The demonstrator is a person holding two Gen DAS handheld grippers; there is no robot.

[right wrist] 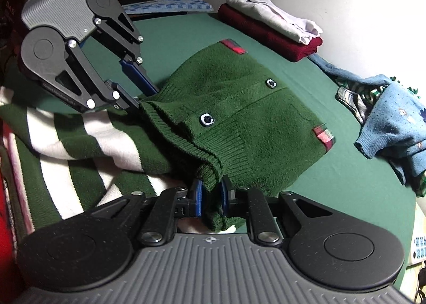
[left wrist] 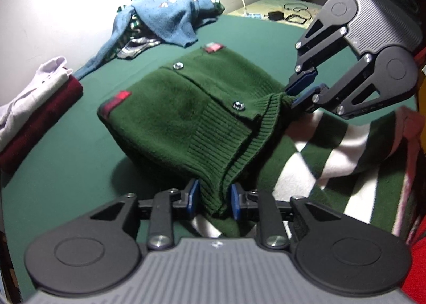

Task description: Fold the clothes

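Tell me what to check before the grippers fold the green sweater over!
1. Left gripper pinching the green sweater hem: ok.
2. Right gripper pinching the hem too: ok.
3. Green cover ahead of the sweater bare: ok.
4. Folded red and white stack out of the way: ok.
5. Blue sweater apart from the green one: ok.
6. Striped sleeves tucked flat underneath: cannot tell.

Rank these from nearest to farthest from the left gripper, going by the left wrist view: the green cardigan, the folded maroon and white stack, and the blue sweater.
1. Green cardigan: its ribbed hem is pinched in the left gripper.
2. Folded maroon and white stack: off to the left edge, on the green surface.
3. Blue sweater: at the far side, heaped by the wall.
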